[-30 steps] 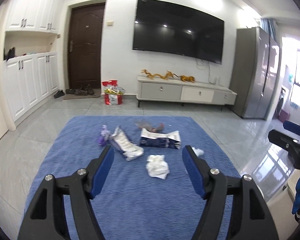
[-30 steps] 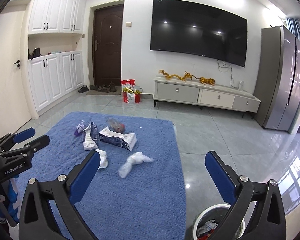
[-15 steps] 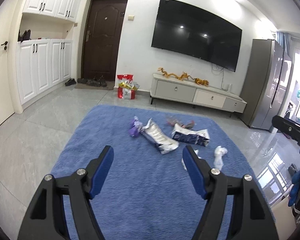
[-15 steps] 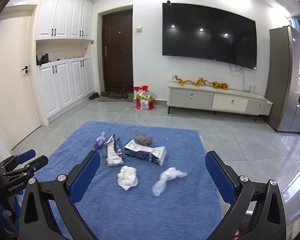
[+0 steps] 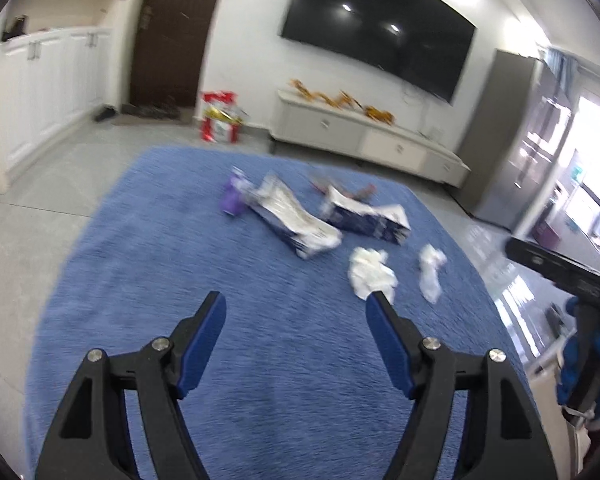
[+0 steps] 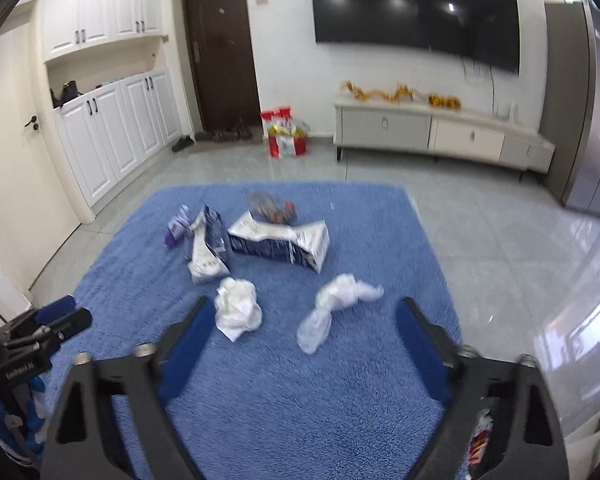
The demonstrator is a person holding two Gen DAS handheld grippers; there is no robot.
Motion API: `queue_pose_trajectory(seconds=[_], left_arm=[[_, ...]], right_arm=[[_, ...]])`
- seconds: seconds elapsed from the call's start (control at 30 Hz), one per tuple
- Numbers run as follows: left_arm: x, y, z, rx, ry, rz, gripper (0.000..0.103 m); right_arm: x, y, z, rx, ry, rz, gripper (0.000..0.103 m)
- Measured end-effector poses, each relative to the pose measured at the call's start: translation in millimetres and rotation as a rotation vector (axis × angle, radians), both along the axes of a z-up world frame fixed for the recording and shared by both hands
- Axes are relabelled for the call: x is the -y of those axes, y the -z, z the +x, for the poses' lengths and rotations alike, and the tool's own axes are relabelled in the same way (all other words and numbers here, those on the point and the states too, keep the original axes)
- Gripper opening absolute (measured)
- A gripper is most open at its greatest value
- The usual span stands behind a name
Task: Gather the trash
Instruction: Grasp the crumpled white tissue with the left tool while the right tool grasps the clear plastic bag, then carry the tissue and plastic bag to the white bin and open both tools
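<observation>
**Trash pickup on the blue rug, nothing grabbed yet**

So I'm standing here watching, and both grippers are hovering over the blue rug (image 6: 340, 400) with their jaws spread wide and nothing between them. The right gripper (image 6: 302, 312) is pointing at the near end of the litter; the left gripper (image 5: 296, 300) is aiming a bit off to the side of it.

Using the flattened dark carton (image 6: 278, 240) as the landmark: a crumpled white tissue (image 6: 238, 308) is lying just in front of it, a twisted clear plastic bag (image 6: 336, 308) is sitting in front and toward the fridge side, a second squashed carton (image 6: 208, 248) is touching it on the door side, a purple wrapper (image 6: 176, 226) is beyond that one, and some reddish wrapper (image 6: 272, 206) is behind it.

My guess is the tissue and bag weigh next to nothing and will squash flat, so pinch the fattest bunched part. The bag looks slippery; its knotted middle seems safest. The cartons look stiffer, so I'd take them by an edge.
</observation>
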State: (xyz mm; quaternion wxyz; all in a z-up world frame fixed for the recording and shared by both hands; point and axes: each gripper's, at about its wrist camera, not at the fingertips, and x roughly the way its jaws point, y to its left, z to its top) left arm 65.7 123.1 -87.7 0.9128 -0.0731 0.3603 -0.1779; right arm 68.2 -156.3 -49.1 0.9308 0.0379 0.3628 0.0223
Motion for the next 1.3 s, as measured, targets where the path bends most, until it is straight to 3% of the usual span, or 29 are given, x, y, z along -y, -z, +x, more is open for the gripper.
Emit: queue_pose_trajectory(seconds=[0.23, 0.43, 0.6, 0.67, 0.73, 0.77, 0.93, 1.3], left_arm=[[56.0, 23.7, 42.2, -0.082, 0.147, -0.008, 0.065], [101.1, 43.9, 80.0, -0.117, 0.197, 0.055, 0.057], [118.4, 61.9, 98.7, -0.168, 0.209, 0.061, 0.041], [122.0, 67.8, 99.0, -0.176, 0.207, 0.070, 0.033], [123.4, 67.6, 97.3, -0.168, 0.204, 0.072, 0.027], [122.5, 66.9, 95.9, -0.173, 0.203, 0.062, 0.020], [114.1, 57.9, 79.2, -0.177, 0.182, 0.032, 0.012], [92.6, -9.2, 5.9, -0.044, 0.149, 0.041, 0.011]], right_arm=[[20.5, 44.3, 39.3, -0.099, -0.018, 0.044, 0.069], [27.2, 74.4, 77.2, -0.141, -0.046, 0.094, 0.062], [30.8, 96.6, 96.7, -0.177, -0.050, 0.123, 0.048], [33.0, 103.7, 100.5, -0.188, -0.050, 0.134, 0.033], [36.4, 107.7, 98.5, -0.182, -0.043, 0.145, 0.027], [38.5, 107.5, 97.7, -0.178, -0.044, 0.157, 0.025], [44.0, 94.1, 78.1, -0.140, -0.061, 0.195, 0.024], [57.8, 36.4, -8.3, -0.013, -0.062, 0.193, 0.024]])
